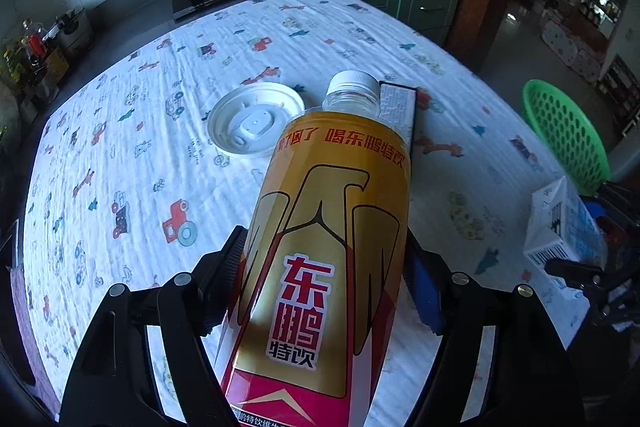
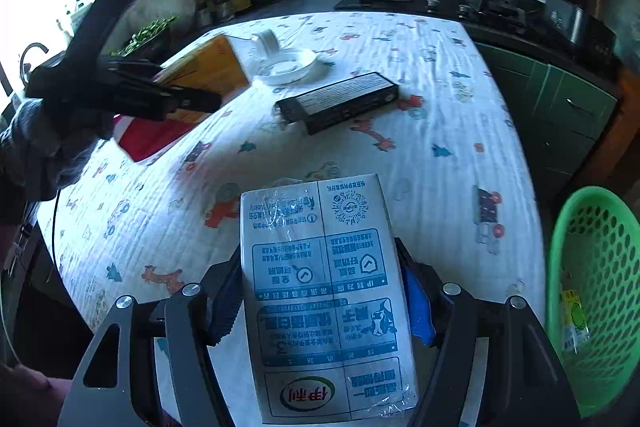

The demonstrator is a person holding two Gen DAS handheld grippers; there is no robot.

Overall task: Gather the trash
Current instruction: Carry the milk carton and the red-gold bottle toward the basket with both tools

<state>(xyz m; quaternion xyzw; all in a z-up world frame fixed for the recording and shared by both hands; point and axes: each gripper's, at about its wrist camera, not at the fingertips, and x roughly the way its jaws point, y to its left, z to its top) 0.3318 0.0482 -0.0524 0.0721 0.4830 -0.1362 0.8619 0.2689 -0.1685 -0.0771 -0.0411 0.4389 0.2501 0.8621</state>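
The left tool point(image 1: 324, 279) is clamped on a yellow and red drink bottle point(image 1: 320, 227), its pads pressing the bottle's sides low on the label. The bottle runs forward and up from the tool, its white cap point(image 1: 357, 79) at the far end, held clear above the bench point(image 1: 120, 131) with its printed cloth. Just ahead and to the left of this tool, a white plastic lid point(image 1: 256, 125) lies flat on the cloth. Behind the bottle's neck, a dark flat box point(image 1: 396, 107) shows in part.

The right tool point(image 2: 320, 291) grips a white and blue milk carton point(image 2: 320, 287) by its two long sides; the carton reaches forward from the tool, its print facing up. Ahead of it and well apart, the same dark flat box point(image 2: 340, 101) rests on the cloth, with the white lid point(image 2: 288, 67) beyond. To the right of this tool, a green perforated basket point(image 2: 592, 299) stands off the bench edge, some packaging lying inside. To its left, the other tool point(image 2: 132, 95) holds the bottle.
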